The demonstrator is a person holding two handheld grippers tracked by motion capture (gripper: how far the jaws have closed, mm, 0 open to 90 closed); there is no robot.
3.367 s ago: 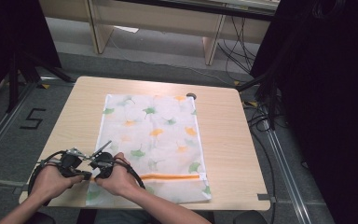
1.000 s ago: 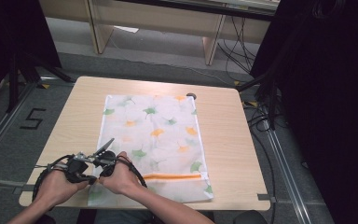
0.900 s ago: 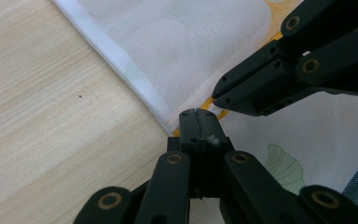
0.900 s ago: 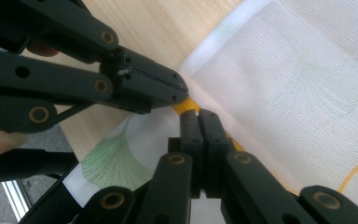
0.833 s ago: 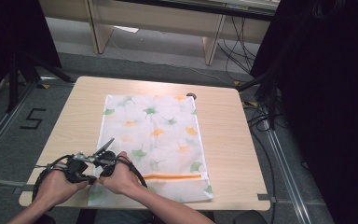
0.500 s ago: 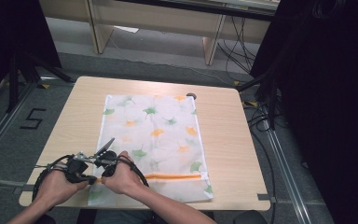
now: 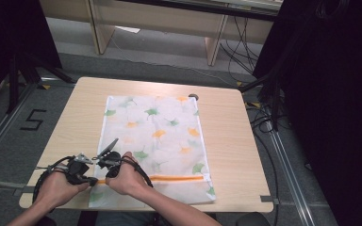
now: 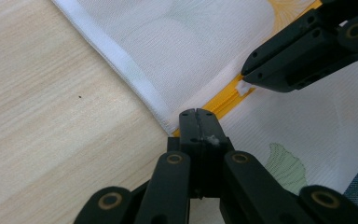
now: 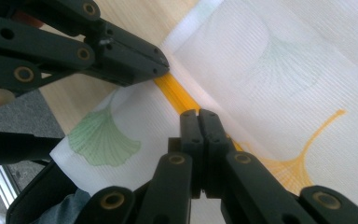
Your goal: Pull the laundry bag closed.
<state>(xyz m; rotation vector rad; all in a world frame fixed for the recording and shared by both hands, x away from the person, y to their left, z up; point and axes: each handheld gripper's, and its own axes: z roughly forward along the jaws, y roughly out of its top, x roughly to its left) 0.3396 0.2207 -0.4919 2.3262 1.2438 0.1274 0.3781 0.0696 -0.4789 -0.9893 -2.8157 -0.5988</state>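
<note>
A white mesh bag (image 7: 160, 136) printed with green and orange leaves lies flat on the wooden table (image 7: 231, 150). An orange zipper (image 7: 179, 178) runs across its near end. My left gripper (image 7: 93, 181) (image 8: 196, 114) is shut at the bag's left edge (image 8: 135, 77), right where the zipper ends. Just beside it my right gripper (image 7: 106, 176) (image 9: 198, 115) is shut on the zipper line (image 9: 175, 98). In the left gripper view a small white tab (image 8: 242, 87) sticks out of the right gripper's tips. Both hands rest at the table's near left corner.
A dark round hole (image 7: 193, 96) sits by the bag's far right corner. Bare wood surrounds the bag on the left and right. Cables (image 7: 264, 117) trail on the floor to the right, and a "5" mark (image 7: 33, 120) is on the floor to the left.
The right hand has edged a little to the right along the zipper. The left hand and the bag stay where they were.
</note>
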